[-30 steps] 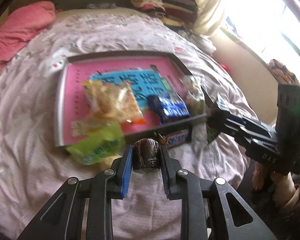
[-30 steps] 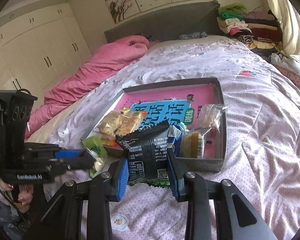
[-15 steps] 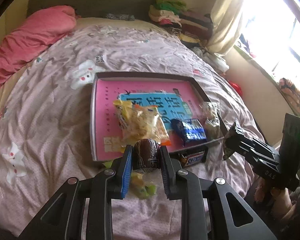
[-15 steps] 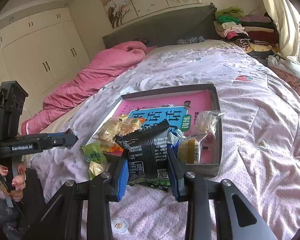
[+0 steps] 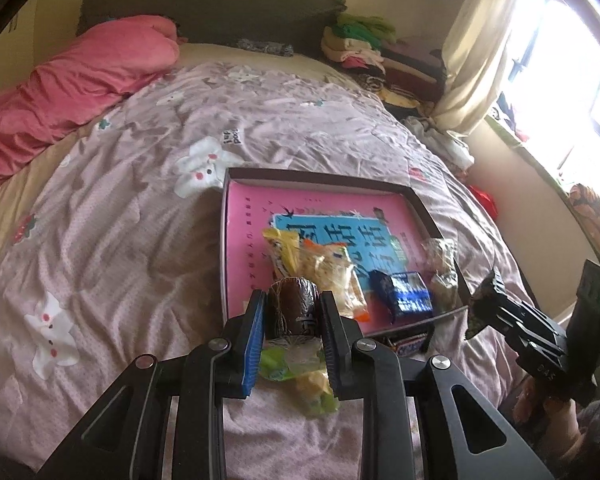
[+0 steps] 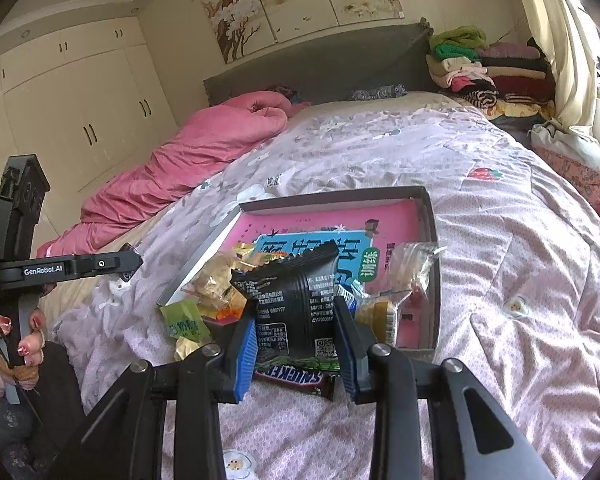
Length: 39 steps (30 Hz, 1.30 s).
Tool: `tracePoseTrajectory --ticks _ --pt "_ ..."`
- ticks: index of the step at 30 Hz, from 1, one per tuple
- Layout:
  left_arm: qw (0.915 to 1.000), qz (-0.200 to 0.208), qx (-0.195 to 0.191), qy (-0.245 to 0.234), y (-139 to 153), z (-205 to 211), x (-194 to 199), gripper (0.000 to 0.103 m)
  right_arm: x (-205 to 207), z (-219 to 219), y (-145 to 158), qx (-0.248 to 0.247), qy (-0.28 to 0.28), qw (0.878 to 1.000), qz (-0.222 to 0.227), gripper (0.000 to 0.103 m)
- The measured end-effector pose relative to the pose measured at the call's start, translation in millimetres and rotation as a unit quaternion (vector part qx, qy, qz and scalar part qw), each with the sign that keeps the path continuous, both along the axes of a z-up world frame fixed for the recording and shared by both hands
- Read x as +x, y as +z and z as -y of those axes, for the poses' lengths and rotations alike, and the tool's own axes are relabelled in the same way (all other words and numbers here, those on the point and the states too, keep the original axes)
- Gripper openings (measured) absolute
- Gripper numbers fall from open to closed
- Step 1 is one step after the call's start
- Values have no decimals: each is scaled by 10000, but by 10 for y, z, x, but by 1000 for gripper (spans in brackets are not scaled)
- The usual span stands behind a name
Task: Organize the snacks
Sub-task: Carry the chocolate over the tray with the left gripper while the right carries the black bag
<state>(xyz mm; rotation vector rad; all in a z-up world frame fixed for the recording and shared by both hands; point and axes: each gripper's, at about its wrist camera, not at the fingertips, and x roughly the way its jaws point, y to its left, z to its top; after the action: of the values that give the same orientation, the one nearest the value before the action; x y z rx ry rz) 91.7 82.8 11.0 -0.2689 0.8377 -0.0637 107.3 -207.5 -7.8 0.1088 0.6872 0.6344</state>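
My left gripper [image 5: 292, 312] is shut on a small brown wrapped snack [image 5: 294, 306], held above the near left corner of the shallow tray [image 5: 224, 240]. My right gripper [image 6: 296, 320] is shut on a black snack packet [image 6: 296, 284], held above the tray's near edge [image 6: 430, 216]. In the tray lie a pink and blue book [image 5: 328, 216], a clear bag of biscuits [image 5: 324, 268], a blue packet [image 5: 406, 292] and a clear cake packet [image 6: 396, 280]. A green packet [image 6: 184, 320] and a Snickers bar [image 6: 296, 376] lie on the bed before the tray.
The tray sits on a pink patterned bedspread [image 5: 120, 240]. A pink duvet [image 6: 180, 168] is heaped at the far left by the headboard. Folded clothes [image 6: 480, 72] are stacked at the far right. White wardrobes [image 6: 72, 92] line the left wall.
Both grippers have risen and drawn back from the tray with their snacks still held. The left wrist view now looks further up the bed.
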Motion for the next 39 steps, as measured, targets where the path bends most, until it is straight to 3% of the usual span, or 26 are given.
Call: tracePoseTrajectory --ticks 22,31,39 --pt "9992 -151 -112 352 -270 -192 427 27 160 -55 164 -185 -466 9980 388 35" --pt "9992 -276 147 267 -410 -144 530 27 227 -43 220 -193 -664 9964 498 35" --pt "9993 -336 102 150 -459 -112 595 27 287 -48 227 -158 -739 9959 491 35"
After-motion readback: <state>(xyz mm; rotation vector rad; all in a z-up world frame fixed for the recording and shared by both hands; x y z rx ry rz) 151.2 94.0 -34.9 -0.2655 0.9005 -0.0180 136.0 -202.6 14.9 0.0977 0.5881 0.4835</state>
